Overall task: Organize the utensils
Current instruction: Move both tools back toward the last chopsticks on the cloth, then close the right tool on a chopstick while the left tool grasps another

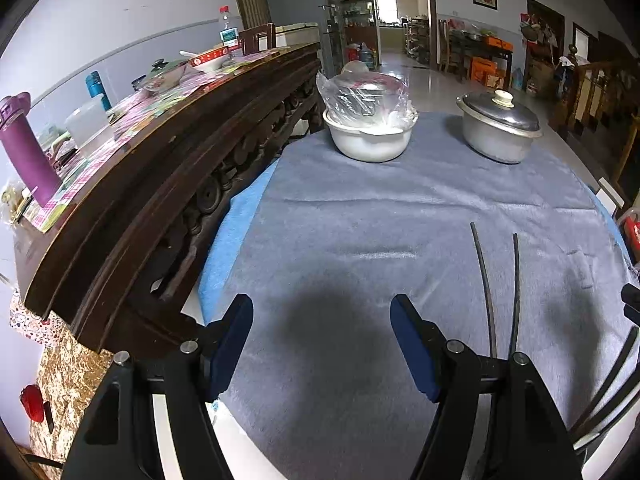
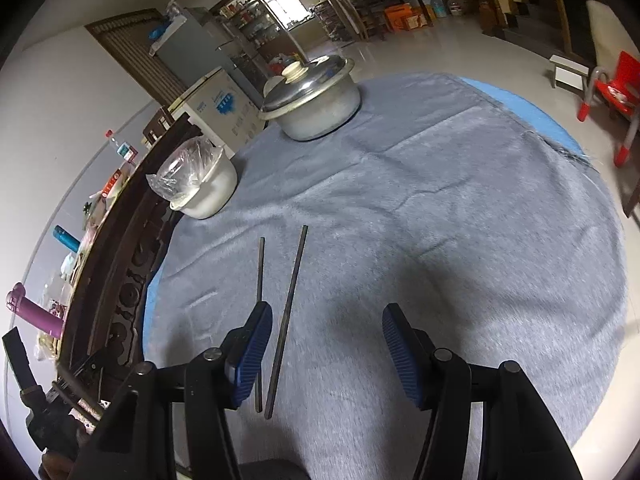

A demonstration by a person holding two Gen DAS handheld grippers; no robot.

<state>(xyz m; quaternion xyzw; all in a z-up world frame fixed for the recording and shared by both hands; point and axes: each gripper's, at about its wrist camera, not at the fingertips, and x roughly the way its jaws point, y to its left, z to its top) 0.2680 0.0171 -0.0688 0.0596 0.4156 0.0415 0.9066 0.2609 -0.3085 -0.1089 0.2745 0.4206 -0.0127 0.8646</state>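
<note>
Lying loose on a grey cloth (image 2: 460, 200), two dark chopsticks (image 2: 289, 312) rest near each other but splayed, not yet paired or put anywhere. The right gripper (image 2: 326, 354) hangs spread wide and empty above their near ends, one stick just inside its left finger, the other partly hidden behind that finger. The left gripper (image 1: 322, 346) is also spread wide and empty, with the sticks off to its right. More dark sticks (image 1: 608, 384) show at that view's right edge; what holds them cannot be told. A covered pot (image 2: 316, 100) and a wrapped bowl (image 2: 202, 186) stand at the far side. Judging by this, organizing has barely begun.
</note>
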